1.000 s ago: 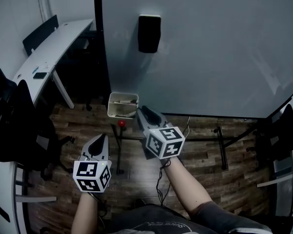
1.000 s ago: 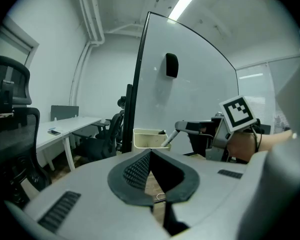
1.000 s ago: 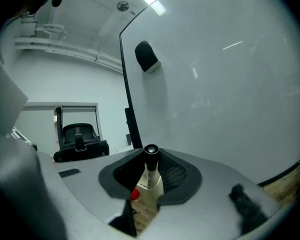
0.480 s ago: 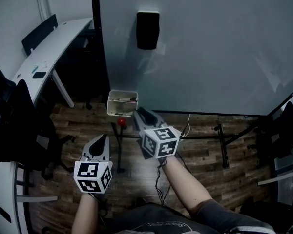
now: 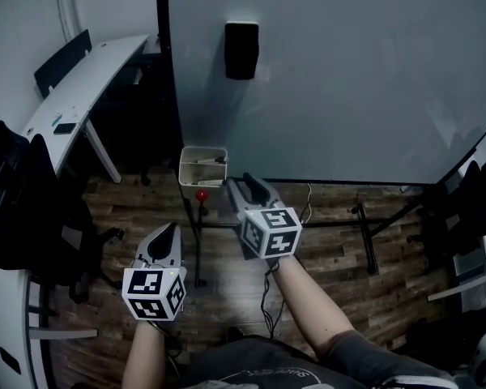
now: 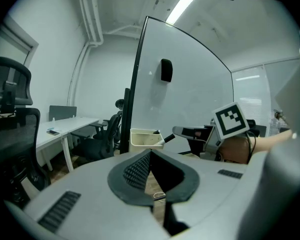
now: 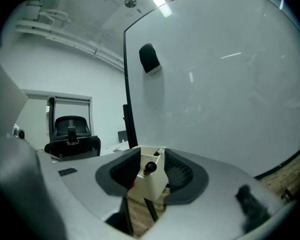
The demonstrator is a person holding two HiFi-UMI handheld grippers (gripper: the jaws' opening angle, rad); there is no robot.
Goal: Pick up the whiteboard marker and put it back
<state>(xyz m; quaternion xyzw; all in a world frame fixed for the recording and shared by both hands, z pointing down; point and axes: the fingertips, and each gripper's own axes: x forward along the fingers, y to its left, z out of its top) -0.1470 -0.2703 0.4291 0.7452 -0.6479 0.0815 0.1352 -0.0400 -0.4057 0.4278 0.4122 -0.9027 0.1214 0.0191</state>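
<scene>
In its own view, plainer than the head view, the right gripper's (image 7: 151,156) opening jaws stand clear of the marker (image 7: 149,167) in the box (image 7: 152,184); the left gripper (image 6: 149,153) is closed, empty.

The left claw (image 6: 150,155) has its jaws closed together at the tips, with nothing between them. Straight ahead of it, a cream box (image 6: 141,138) stands by the lower edge of the whiteboard (image 6: 190,89). A dark marker (image 6: 165,139) leans out of the box. The right claw (image 6: 182,131) comes in from the right, its jaws opening. Whether the marker is between them cannot be told here. Far to the left is a white tabletop (image 6: 70,125).
</scene>
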